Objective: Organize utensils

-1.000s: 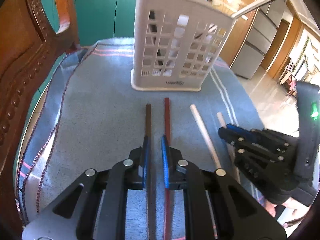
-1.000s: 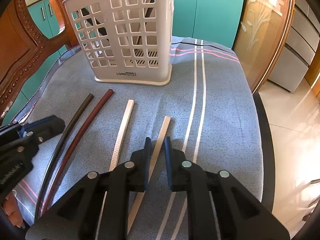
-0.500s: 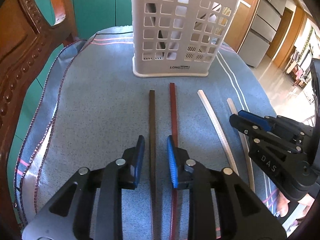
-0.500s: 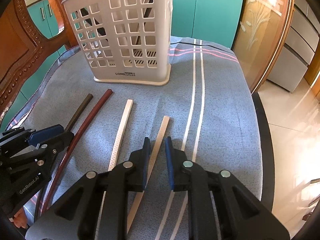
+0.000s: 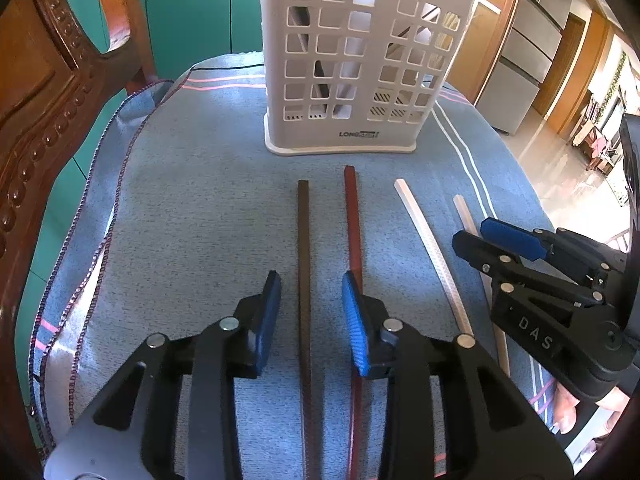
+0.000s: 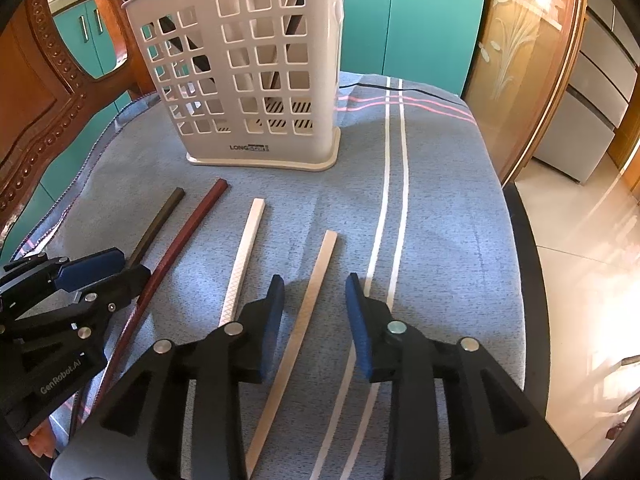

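Four chopsticks lie side by side on a blue cloth before a white basket (image 5: 352, 80); the left gripper (image 5: 311, 312), jaws just opening, straddles the dark chopstick (image 5: 303, 240) untouched; the right gripper (image 6: 315, 312), likewise opening, straddles the tan chopstick (image 6: 316, 280).

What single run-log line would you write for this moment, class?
left gripper: open, jaws just widened, astride dark brown chopstick | right gripper: open, jaws just widened, astride beige chopstick | holder: upright on cloth
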Motion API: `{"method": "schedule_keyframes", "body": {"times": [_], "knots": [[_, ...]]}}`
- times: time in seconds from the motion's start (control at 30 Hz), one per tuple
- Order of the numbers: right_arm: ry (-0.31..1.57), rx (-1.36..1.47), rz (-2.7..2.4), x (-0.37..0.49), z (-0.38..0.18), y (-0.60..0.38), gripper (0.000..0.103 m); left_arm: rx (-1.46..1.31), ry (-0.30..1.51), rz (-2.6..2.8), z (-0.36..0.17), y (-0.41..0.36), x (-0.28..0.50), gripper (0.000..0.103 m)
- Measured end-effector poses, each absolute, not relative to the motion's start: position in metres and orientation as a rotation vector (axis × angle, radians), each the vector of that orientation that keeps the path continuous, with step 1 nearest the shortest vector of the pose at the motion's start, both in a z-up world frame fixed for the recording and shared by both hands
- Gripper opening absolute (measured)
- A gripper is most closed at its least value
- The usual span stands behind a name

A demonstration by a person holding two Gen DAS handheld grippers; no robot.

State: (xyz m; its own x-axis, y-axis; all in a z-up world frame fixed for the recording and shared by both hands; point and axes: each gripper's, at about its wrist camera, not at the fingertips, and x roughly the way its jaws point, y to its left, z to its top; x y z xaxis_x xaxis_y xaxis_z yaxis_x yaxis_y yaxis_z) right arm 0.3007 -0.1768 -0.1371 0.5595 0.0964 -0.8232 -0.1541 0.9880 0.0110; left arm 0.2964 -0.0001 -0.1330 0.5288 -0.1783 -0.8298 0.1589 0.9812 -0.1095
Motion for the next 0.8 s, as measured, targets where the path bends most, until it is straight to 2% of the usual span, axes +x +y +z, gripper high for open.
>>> {"method": "schedule_keyframes", "body": {"times": [0.17, 0.6, 0.8], "knots": [[0.966, -0.066, 0.148, 0.300, -0.137, -0.177, 0.034, -0.017, 0.994, -0.200, -0.133, -0.001, 0.296, 0.041], [0.969, -0.036, 0.098, 0.303, -0.137, -0.189, 0.035, -0.010, 0.995, -0.197, -0.134, -0.001, 0.297, 0.045], [0.966, -0.045, 0.117, 0.302, -0.137, -0.183, 0.025, -0.007, 0.994, -0.198, -0.134, -0.001, 0.297, 0.047]]}}
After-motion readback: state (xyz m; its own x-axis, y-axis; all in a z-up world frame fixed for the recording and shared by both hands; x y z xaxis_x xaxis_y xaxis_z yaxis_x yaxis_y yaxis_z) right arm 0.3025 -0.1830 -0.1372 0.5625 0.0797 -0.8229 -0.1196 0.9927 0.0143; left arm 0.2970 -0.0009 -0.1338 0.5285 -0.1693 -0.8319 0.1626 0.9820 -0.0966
